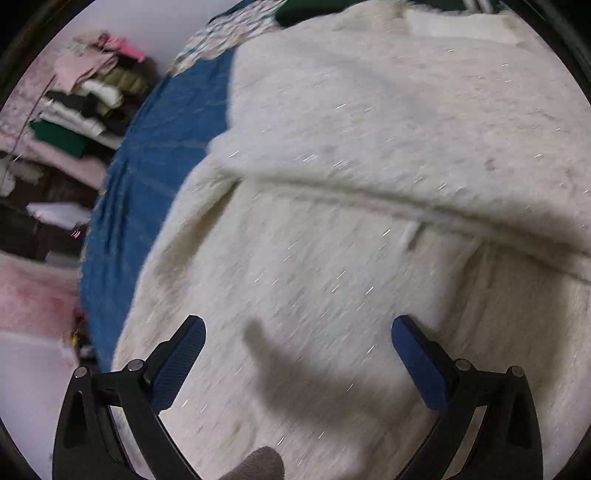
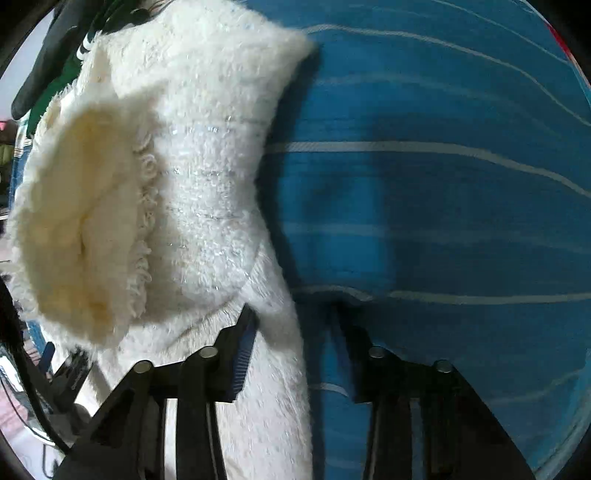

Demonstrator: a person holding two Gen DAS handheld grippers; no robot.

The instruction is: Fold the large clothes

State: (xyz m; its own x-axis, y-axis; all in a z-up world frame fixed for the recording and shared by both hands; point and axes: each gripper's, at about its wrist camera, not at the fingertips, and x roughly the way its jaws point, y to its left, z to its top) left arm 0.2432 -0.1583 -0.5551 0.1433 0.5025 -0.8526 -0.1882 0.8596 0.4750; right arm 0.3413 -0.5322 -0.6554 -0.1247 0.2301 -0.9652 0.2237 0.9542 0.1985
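Observation:
A large fluffy cream-white garment [image 1: 351,221] lies spread over a blue striped bedsheet [image 1: 162,147], with a folded edge running across its middle. My left gripper [image 1: 297,332] is open just above the garment, jaws wide apart and empty. In the right wrist view, my right gripper [image 2: 295,332] is closed on a thick fold of the same white garment [image 2: 192,184], which hangs between the jaws and lifts off the blue sheet [image 2: 443,184]. The right finger is partly hidden in shadow behind the cloth.
A pile of folded clothes [image 1: 88,99] in pink, white, green and black stands at the far left beside the bed. Pink fabric [image 1: 33,295] lies at the left edge. Dark green cloth [image 1: 306,11] lies at the far end of the bed.

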